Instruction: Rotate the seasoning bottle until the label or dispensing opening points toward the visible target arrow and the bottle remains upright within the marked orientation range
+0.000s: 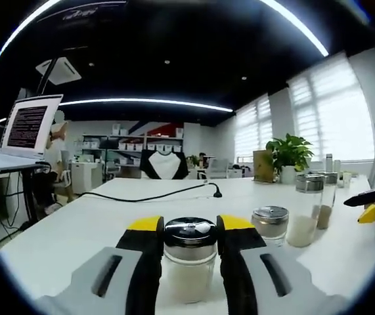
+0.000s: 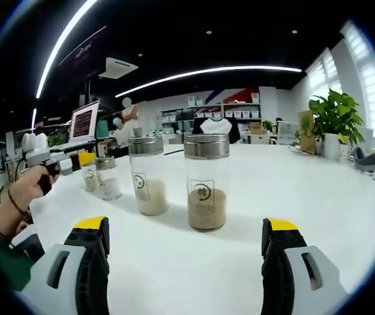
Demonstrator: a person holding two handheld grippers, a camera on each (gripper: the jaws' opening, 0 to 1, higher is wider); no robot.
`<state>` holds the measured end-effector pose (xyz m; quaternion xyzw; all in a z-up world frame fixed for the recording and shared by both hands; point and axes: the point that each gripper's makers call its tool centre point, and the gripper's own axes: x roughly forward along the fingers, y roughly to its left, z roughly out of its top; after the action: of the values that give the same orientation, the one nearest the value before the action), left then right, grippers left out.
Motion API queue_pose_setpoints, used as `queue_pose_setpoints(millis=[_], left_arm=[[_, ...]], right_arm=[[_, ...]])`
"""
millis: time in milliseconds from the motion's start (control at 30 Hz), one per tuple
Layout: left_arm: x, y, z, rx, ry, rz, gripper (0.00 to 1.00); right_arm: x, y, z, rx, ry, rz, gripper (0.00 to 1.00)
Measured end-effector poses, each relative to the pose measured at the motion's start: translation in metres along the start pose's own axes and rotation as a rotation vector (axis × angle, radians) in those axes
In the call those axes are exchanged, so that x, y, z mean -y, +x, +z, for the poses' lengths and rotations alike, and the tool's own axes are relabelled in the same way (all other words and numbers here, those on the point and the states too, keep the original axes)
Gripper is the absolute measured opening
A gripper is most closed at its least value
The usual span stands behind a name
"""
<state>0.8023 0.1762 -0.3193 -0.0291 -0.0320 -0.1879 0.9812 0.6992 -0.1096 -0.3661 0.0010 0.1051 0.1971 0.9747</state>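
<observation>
On the white counter (image 1: 75, 230), in the left gripper view, a short glass seasoning bottle (image 1: 189, 261) with a shiny metal cap is seen standing upright between the two yellow-tipped jaws of the left claw (image 1: 188, 231). The jaws are closed in narrowly against the bottle's sides at cap height, so the bottle is held. White powder is visible through its lower glass. Just beside it, toward the right of that view, a second short shaker (image 1: 270, 224) with a perforated metal lid is seen, and beyond that a tall jar of white powder (image 1: 307, 209) and a tall jar of brown powder (image 1: 328, 199), the two close together. A black cable (image 1: 148, 195) is laid across the counter farther back, and a potted plant (image 1: 291, 155) is placed near the windows. An open laptop (image 1: 24, 131) is raised on a stand at the left edge.

In the right gripper view, the right claw (image 2: 187, 243) is held wide apart above the bare counter, with nothing between its jaws. Ahead of it the tall jar of brown powder stands nearest, the tall white-powder jar to its left, and the short bottles farther left, where the left claw is gripped by a person's hand (image 2: 26, 190). No target arrow can be made out in either view.
</observation>
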Motion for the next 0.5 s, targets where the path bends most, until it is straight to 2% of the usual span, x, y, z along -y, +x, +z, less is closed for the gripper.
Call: queue_pose_setpoints(millis=[233,300,500], left_arm=[[0.0027,-0.0005,-0.0003,-0.011,0.003,-0.078,0.33],[0.0047,-0.0007,-0.0009,-0.019,0.014,-0.118,0.33],[0.0077,-0.0022,-0.0017,-0.026,0.029,-0.174,0.33]], right_arm=[[-0.0017,0.0002,-0.0005,-0.001,0.003,0.007,0.99],[-0.0018,0.0000,0.0001,0.002,0.002,0.007,0.99],[-0.0009,0.0004,-0.0009,-0.001,0.005,0.005,0.99]])
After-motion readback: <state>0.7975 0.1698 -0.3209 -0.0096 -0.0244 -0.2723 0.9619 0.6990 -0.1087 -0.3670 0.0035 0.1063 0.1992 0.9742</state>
